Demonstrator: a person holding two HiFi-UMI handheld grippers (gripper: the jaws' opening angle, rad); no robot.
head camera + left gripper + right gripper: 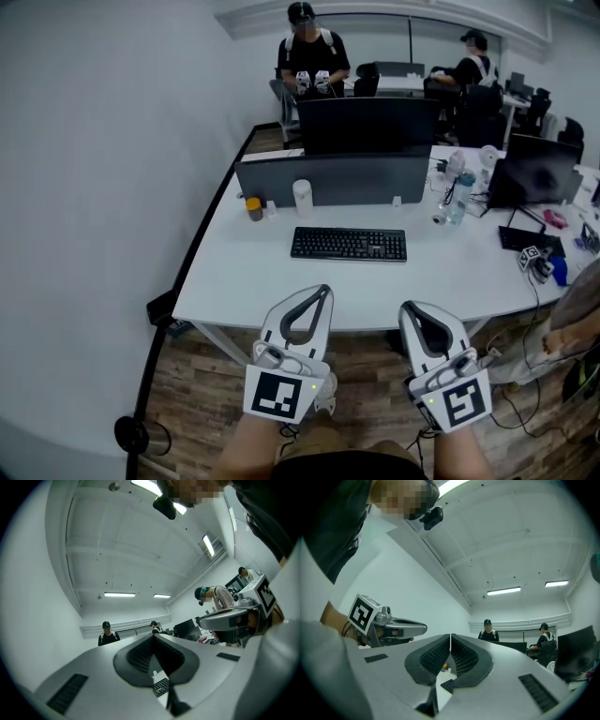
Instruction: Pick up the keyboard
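Note:
A black keyboard lies flat on the white desk, in front of a grey screen divider. My left gripper hangs shut and empty just short of the desk's near edge. To its right my right gripper is also shut and empty, at about the same distance from the desk. Both point toward the keyboard and slightly upward. In the left gripper view a corner of the keyboard shows through the gap below the closed pads. The right gripper view shows a small piece of the keyboard the same way.
A white cylinder and a small amber jar stand left of the keyboard by the divider. Bottles, a laptop and cables crowd the desk's right side. Two people sit at desks behind. A black pole base stands on the floor at left.

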